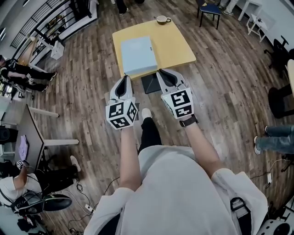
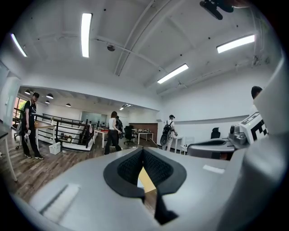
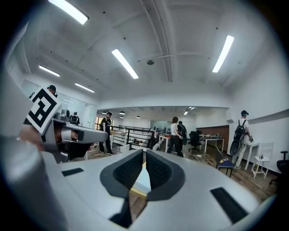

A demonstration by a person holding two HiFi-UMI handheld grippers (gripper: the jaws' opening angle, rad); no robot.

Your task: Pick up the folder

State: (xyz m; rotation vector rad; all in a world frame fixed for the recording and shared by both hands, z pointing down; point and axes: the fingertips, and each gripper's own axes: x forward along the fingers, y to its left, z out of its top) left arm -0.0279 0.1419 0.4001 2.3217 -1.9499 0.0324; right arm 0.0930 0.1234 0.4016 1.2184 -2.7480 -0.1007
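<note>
A pale blue folder (image 1: 138, 55) lies flat on a small yellow table (image 1: 177, 43), near its front left edge. My left gripper (image 1: 125, 82) is held level just short of the table's front edge, shut and empty. My right gripper (image 1: 165, 75) hangs beside it at the same height, also shut with nothing in it. In the left gripper view the closed jaws (image 2: 143, 155) leave a sliver of yellow table (image 2: 146, 179) showing. In the right gripper view the closed jaws (image 3: 144, 158) frame a strip of the pale folder (image 3: 142, 179).
A cup on a saucer (image 1: 162, 19) stands at the table's far edge. A dark stool or base (image 1: 150, 84) sits under the table front. A blue chair (image 1: 210, 10) stands behind the table. Several people walk in the room; wooden floor lies all around.
</note>
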